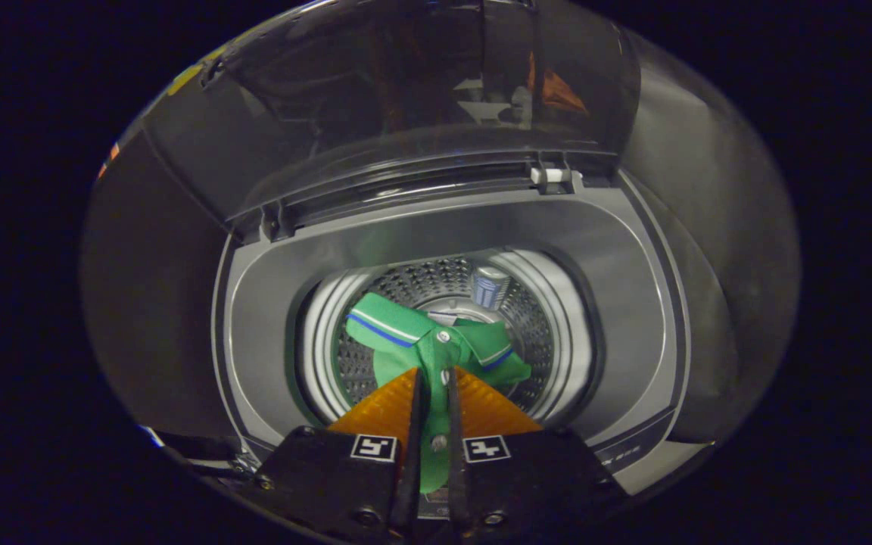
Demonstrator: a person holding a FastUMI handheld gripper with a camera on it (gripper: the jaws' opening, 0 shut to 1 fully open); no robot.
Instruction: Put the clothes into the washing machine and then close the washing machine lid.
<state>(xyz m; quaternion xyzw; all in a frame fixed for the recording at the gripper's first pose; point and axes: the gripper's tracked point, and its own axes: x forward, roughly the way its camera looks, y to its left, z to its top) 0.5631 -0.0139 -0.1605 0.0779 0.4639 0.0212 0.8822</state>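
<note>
1. The gripper (433, 393) has its fingers nearly together, both pressing on the buttoned front strip of a green shirt (436, 344).
2. The shirt hangs over the mouth of the washing machine (269, 303), its striped collar spread just ahead of the fingertips.
3. Below lies the perforated drum (534, 341).
4. Beyond, the see-through lid (406, 98) stands raised.

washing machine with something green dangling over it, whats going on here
A person's handheld gripper is shut on a green polo shirt, pinching it at the button placket between the fingers. The shirt hangs over the open drum of the top-loading washing machine, not yet let go. The washer's clear lid stands raised at the back, so closing it is not yet done.
</note>
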